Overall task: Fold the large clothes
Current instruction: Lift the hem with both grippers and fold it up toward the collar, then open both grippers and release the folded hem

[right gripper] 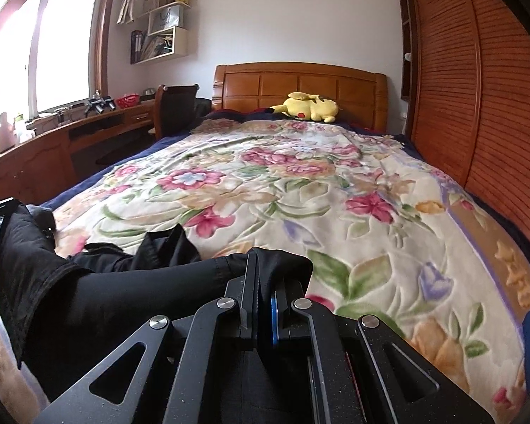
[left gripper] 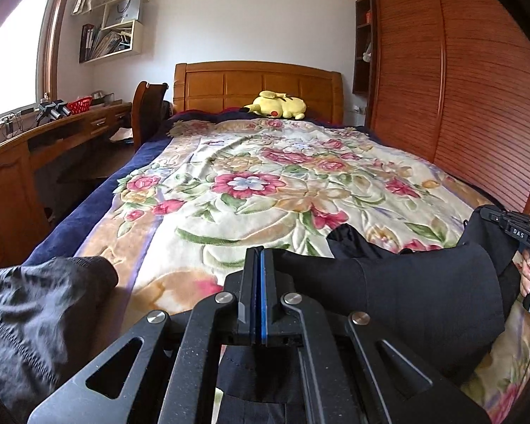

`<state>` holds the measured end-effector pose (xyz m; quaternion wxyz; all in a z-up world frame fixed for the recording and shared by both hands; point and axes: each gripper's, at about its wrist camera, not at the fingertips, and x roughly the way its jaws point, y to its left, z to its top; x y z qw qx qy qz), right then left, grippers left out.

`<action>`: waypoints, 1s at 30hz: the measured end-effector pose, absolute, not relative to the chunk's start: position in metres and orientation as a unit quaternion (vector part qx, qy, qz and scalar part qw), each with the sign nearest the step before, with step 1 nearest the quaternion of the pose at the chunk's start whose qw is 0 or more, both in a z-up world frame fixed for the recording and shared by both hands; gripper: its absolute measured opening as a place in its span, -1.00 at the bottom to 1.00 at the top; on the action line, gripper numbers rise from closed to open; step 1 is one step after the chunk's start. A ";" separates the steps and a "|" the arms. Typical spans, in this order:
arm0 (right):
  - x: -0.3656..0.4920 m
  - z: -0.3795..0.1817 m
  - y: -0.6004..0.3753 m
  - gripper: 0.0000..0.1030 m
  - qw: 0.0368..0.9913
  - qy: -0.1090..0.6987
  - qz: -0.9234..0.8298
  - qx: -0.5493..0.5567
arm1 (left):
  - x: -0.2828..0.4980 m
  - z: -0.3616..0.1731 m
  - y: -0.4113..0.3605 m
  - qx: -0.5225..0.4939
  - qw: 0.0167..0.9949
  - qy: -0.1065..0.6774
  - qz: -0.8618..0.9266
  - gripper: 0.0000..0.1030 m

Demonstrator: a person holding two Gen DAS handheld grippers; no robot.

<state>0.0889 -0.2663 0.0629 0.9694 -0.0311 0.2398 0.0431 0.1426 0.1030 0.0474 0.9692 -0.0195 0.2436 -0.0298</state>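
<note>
Nearest us, the left gripper (left gripper: 259, 258) has its jaws pressed together on the black garment (left gripper: 424, 293). Our right gripper (right gripper: 261, 265) is likewise clamped on one edge of it. The single garment spans between both grippers above the one floral blanket (right gripper: 300, 183); one yellow plush (right gripper: 309, 106) rests by the headboard.

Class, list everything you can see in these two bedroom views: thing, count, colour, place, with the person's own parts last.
Garment: one, black, near end of bed, stretched between both tools.
Blanket: one, floral cream and pink, covering bed.
Plush toy: one, yellow, by headboard.
Headboard: one, wooden, far end.
Wardrobe: one, slatted brown, right of bed.
Desk: one, wooden, under window.
Basket: one, red, on desk.
Wall shelves: cream, upper left.
Left tool: black, shut on garment.
Right tool: black, shut on garment.
</note>
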 end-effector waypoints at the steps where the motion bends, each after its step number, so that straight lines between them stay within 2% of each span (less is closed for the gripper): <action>1: 0.092 0.060 -0.266 -0.92 0.968 0.245 0.040 -0.035 | 0.147 0.046 0.101 -0.017 0.969 0.246 -0.029 -0.97; 10: 0.115 0.036 -0.258 -0.92 0.950 0.308 0.028 -0.052 | 0.162 0.022 0.093 -0.009 0.958 0.287 -0.021 -0.97; 13: 0.114 0.039 -0.259 -0.82 0.948 0.315 0.030 -0.038 | 0.157 0.021 0.089 0.000 0.955 0.295 -0.032 -0.97; 14: 0.112 0.043 -0.259 -0.72 0.948 0.314 0.031 -0.035 | 0.153 0.024 0.088 0.003 0.956 0.292 -0.030 -0.95; 15: 0.109 0.046 -0.261 -0.64 0.949 0.312 0.032 -0.034 | 0.149 0.026 0.087 0.005 0.957 0.289 -0.030 -0.81; 16: 0.105 0.048 -0.260 -0.46 0.950 0.310 0.034 -0.035 | 0.143 0.030 0.085 0.003 0.958 0.285 -0.034 -0.69; 18: 0.099 0.049 -0.261 -0.03 0.952 0.302 0.028 -0.042 | 0.132 0.036 0.082 -0.003 0.960 0.277 -0.045 -0.23; 19: 0.095 0.053 -0.261 0.31 0.954 0.294 0.017 -0.049 | 0.125 0.039 0.080 -0.007 0.961 0.271 -0.051 -0.20; 20: 0.090 0.053 -0.261 0.40 0.956 0.288 0.012 -0.054 | 0.119 0.042 0.078 -0.009 0.962 0.268 -0.055 -0.14; 22: 0.080 0.058 -0.262 0.42 0.958 0.281 0.005 -0.059 | 0.107 0.046 0.072 -0.015 0.962 0.262 -0.067 0.16; 23: 0.075 0.060 -0.262 0.43 0.959 0.278 0.003 -0.058 | 0.101 0.047 0.070 -0.022 0.963 0.258 -0.074 0.42; 24: 0.070 0.061 -0.261 0.43 0.960 0.274 0.005 -0.056 | 0.097 0.047 0.068 -0.028 0.963 0.255 -0.079 0.58; 30: 0.047 0.066 -0.235 0.43 0.957 0.273 0.082 -0.045 | 0.071 0.033 0.061 -0.050 0.964 0.249 -0.085 0.59</action>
